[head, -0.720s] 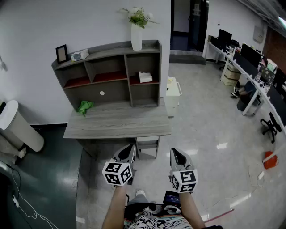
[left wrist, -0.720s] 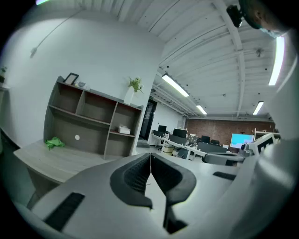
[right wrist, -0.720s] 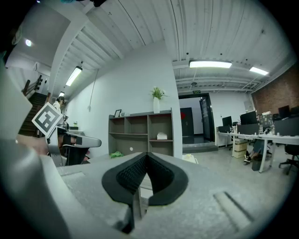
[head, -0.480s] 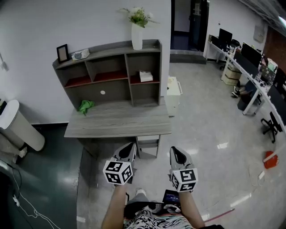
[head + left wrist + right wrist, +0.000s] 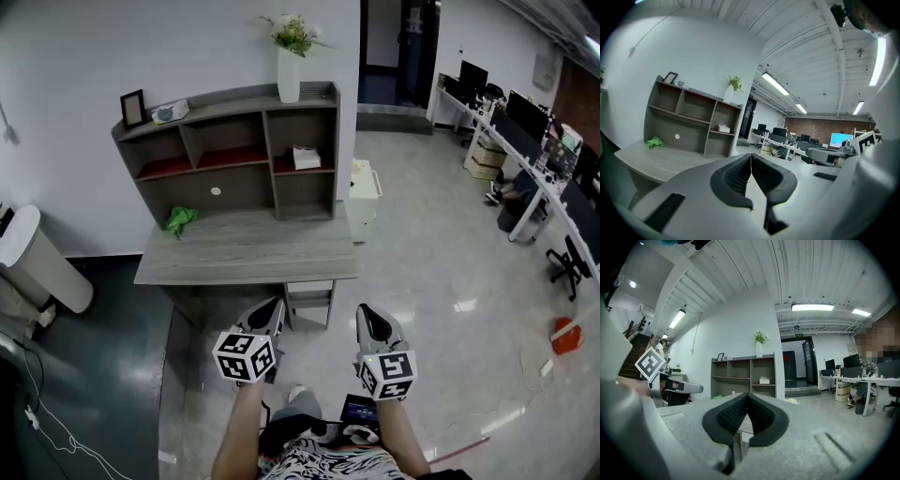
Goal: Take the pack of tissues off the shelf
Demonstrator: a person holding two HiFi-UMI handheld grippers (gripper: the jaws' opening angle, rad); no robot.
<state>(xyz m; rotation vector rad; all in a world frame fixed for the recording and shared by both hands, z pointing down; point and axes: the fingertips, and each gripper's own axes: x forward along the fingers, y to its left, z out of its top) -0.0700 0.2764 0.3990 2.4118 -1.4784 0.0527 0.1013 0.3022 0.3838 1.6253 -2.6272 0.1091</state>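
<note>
This reads as the approach step. The white pack of tissues [image 5: 306, 158] lies in the right compartment of the shelf [image 5: 225, 98], beyond the desk surface [image 5: 248, 253] and well apart from both grippers. Next, the person must step closer and spread one gripper's fingers. The left gripper [image 5: 270, 311] and right gripper [image 5: 367, 317] are near the body, roughly level, fingers pressed together on nothing.

head cam looks steeply down; both tool cams face fwd, all 3 share the far-off shelf [image 5: 266, 164].
</note>
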